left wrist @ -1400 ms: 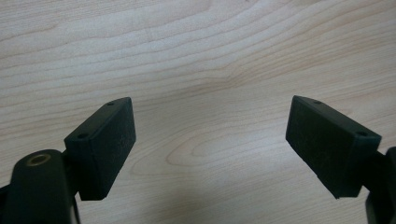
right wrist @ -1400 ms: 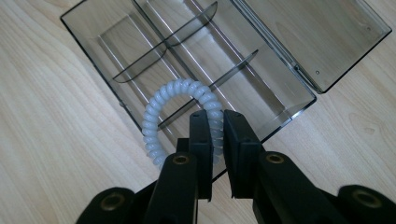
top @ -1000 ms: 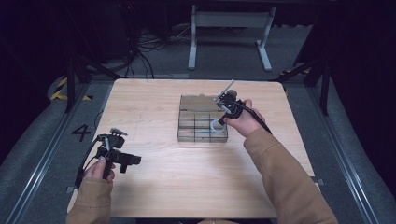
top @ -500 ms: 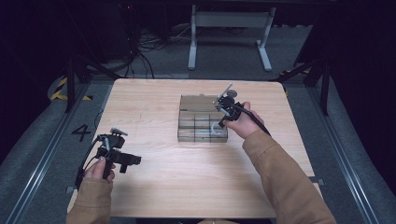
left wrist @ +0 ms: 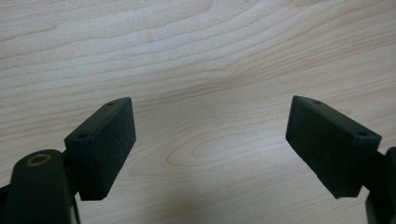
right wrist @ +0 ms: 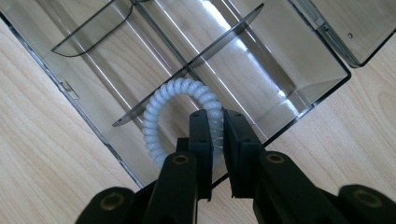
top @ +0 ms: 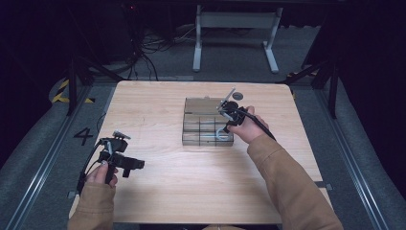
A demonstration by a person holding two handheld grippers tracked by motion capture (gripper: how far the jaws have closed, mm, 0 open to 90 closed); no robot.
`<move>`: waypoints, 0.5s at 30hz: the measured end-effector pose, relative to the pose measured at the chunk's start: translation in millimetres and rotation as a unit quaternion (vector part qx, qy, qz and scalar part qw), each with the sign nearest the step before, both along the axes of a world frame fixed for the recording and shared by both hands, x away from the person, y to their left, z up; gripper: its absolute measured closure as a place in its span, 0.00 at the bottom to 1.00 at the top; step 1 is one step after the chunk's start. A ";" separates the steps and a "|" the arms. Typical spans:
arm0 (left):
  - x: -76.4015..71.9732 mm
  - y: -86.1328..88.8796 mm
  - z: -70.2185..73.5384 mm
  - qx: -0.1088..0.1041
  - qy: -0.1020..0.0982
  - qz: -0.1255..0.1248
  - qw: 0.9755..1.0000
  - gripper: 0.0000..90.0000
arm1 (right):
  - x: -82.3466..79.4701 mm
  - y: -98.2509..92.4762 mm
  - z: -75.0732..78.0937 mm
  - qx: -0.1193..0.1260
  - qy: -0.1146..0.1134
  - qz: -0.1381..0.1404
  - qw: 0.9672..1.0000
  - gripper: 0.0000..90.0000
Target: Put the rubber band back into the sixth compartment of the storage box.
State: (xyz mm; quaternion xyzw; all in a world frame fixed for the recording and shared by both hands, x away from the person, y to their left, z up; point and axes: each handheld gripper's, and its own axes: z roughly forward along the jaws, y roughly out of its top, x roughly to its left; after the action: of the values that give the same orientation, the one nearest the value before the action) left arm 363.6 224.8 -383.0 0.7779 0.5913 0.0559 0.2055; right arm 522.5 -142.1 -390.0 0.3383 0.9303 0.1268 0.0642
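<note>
A clear plastic box (top: 201,125) with divider walls sits at the table's middle, its lid folded back on the far side. My right gripper (top: 224,125) hovers over the box's near right corner, shut on a white spiral hair tie (top: 220,135). In the right gripper view the hair tie (right wrist: 161,105) loops out to the left of the right gripper (right wrist: 215,117), across a divider in the box (right wrist: 299,70). My left gripper (top: 137,165) rests low at the table's near left, open. In its own view the left gripper (left wrist: 210,126) has bare wood between the jaws.
The wooden table (top: 158,191) has open room in front of and left of the box. A small dark disc (top: 238,96) lies just beyond the box's far right corner. Dark floor, cables and a stand's legs lie past the far edge.
The right hand has drawn slightly toward the near side, and the hair tie now hangs lower over the box's near right corner. The left gripper has not moved.
</note>
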 end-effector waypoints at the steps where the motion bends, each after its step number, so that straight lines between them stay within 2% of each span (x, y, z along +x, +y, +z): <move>1: 0.0 0.0 0.0 0.000 0.000 0.000 1.000 0.18 | 0.0 0.0 0.0 0.000 0.000 0.000 1.000 0.91; 15: 0.0 0.4 0.3 -0.001 0.000 0.000 1.000 0.18 | 0.4 3.2 -7.1 -0.014 0.013 -0.001 1.000 0.91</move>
State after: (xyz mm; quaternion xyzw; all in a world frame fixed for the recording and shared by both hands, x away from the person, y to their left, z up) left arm 363.6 225.3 -382.7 0.7775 0.5916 0.0551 0.2058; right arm 522.9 -139.0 -397.1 0.3403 0.9323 0.1089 0.0570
